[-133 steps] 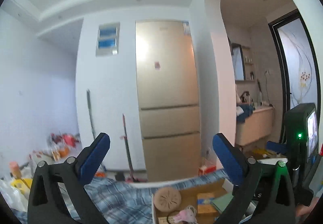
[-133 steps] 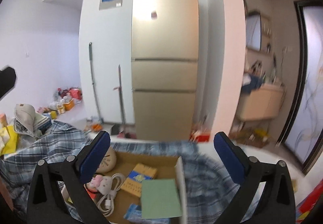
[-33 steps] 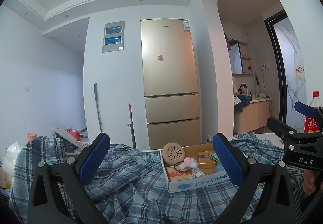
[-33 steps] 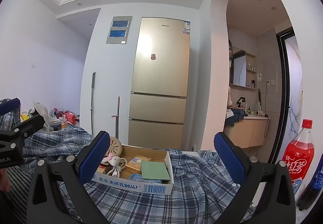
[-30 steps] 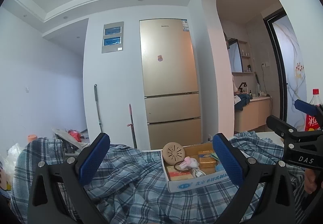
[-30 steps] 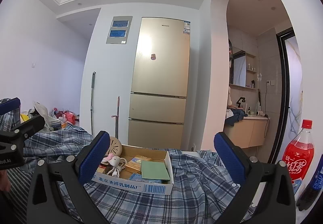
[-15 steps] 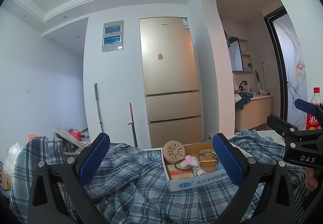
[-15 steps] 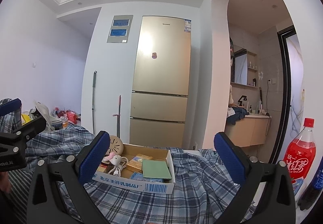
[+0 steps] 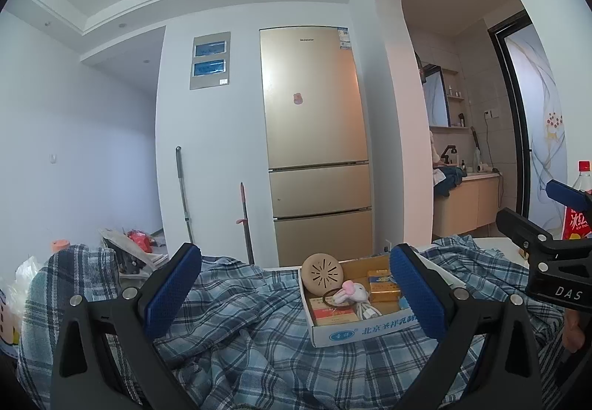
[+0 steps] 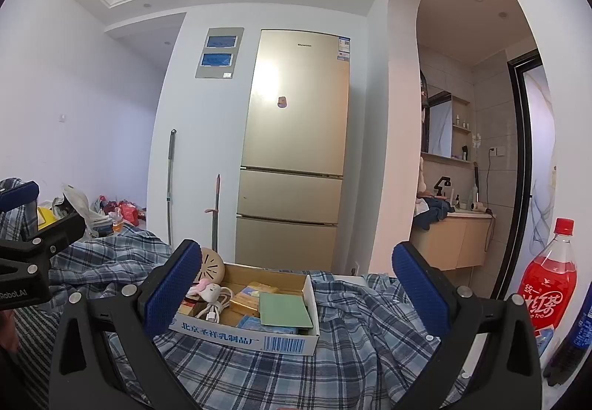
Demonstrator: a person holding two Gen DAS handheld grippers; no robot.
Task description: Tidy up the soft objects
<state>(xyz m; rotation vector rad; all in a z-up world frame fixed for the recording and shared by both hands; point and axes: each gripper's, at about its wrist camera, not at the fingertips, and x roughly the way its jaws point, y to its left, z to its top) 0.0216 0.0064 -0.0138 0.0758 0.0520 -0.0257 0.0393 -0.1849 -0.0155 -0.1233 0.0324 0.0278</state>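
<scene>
Barely begun, judging by the plaid cloth (image 9: pixel 236 328) lying rumpled and unfolded under the cardboard box (image 10: pixel 244 334) (box needs clearing off first). Left gripper (image 9: pixel 296 289) and right gripper (image 10: pixel 298 291) both wide open, empty, hovering above the fabric

Home: fridge (image 9: pixel 317 147), bathroom sink counter (image 10: pixel 453 241), mop (image 10: pixel 170 188) by wall

Legible markings:

- Right gripper (image 9: pixel 555 293), body: "DAS" in white.
- Left gripper (image 10: pixel 14 293), body: "Robot.AI", start cut off.
- Box (image 10: pixel 244 334), front wall: blue Chinese print "北京圣祥乳制品厂" beside a barcode.
- Bottle (image 10: pixel 547 284), red label: white "统一", larger characters, "Ice Tea".
- Fridge (image 10: pixel 296 136): brand line too small to read.
</scene>
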